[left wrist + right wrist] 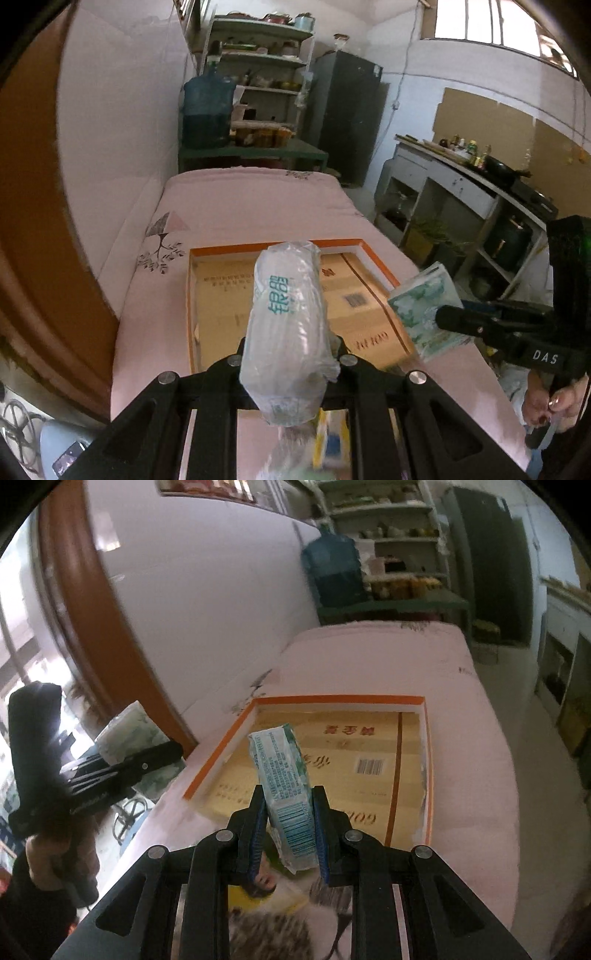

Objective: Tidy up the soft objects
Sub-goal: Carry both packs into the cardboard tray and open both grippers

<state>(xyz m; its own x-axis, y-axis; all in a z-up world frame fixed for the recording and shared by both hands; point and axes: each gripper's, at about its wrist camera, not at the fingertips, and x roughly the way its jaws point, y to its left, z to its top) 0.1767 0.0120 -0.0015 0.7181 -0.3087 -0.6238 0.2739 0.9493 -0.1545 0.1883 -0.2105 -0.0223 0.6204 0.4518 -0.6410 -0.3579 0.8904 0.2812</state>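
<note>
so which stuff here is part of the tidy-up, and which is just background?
In play:
- clear-wrapped tissue roll pack, held in left gripper
- green tissue pack, held in right gripper
- orange-rimmed cardboard box on the pink bed

Just lying about:
- blue water jug
- shelf unit
- dark fridge
- kitchen counter

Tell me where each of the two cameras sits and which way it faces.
Left wrist: on the left gripper, looking down its fingers at the shallow cardboard box on the pink bed; it grips a clear-wrapped pack, and a hand shows at the right.
Right wrist: on the right gripper, facing the same box, gripping a green tissue pack.
Shared: box, bed, shelves, and each sees the other gripper.
</note>
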